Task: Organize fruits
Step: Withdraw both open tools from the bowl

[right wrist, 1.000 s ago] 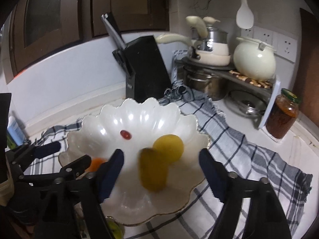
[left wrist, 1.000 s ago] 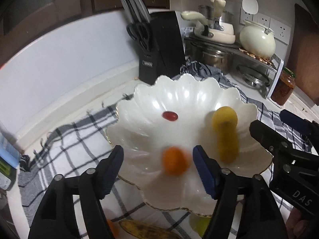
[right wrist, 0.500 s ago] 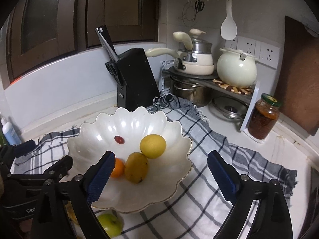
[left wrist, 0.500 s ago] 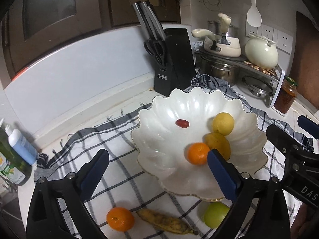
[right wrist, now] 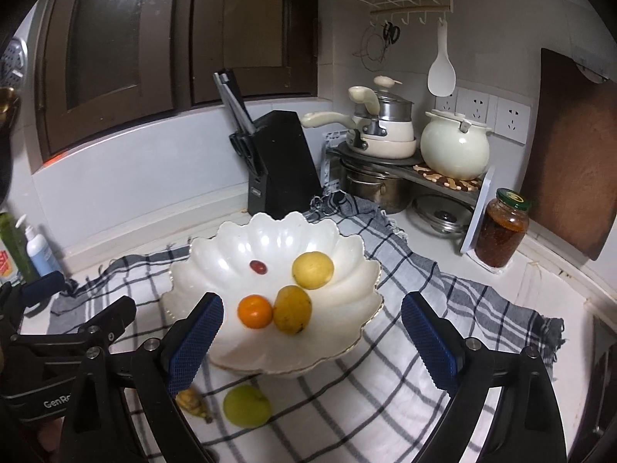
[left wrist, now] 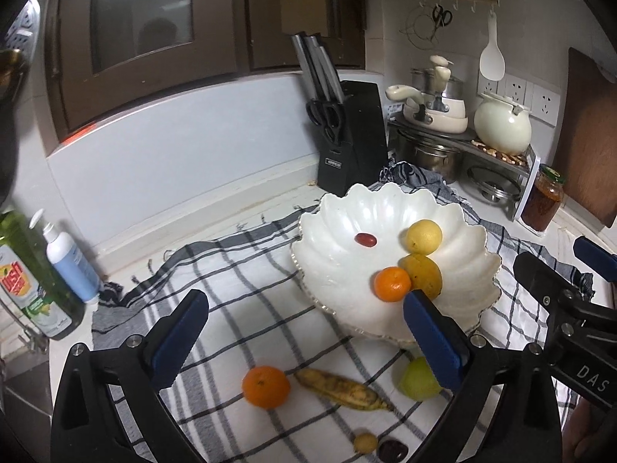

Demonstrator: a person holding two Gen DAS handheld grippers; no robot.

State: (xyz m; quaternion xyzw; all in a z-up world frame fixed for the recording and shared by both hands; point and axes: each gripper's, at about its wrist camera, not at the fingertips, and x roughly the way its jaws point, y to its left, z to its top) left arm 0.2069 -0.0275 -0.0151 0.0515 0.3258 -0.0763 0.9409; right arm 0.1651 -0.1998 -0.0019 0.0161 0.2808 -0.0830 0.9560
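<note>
Left gripper (left wrist: 304, 332) jaws opening, empty; right gripper (right wrist: 312, 339) wide, empty. Scalloped bowl (right wrist: 239, 247) beyond fingertips holds 4 fruits. Orange (left wrist: 266, 386), banana (left wrist: 341, 389), green fruit (right wrist: 246, 405) near, on checked cloth (right wrist: 424, 281). Knife block (right wrist: 281, 169) far.

Landmark: white bowl (left wrist: 455, 227). Above it, open air. Left of it, bare checked cloth (left wrist: 239, 285), clear approach. In front: orange (left wrist: 266, 386), banana (left wrist: 341, 389), green apple (left wrist: 416, 384) crowd the cloth. Behind: knife block (left wrist: 356, 139) and pot rack (left wrist: 462, 154) block. Right: jar (left wrist: 541, 198).
</note>
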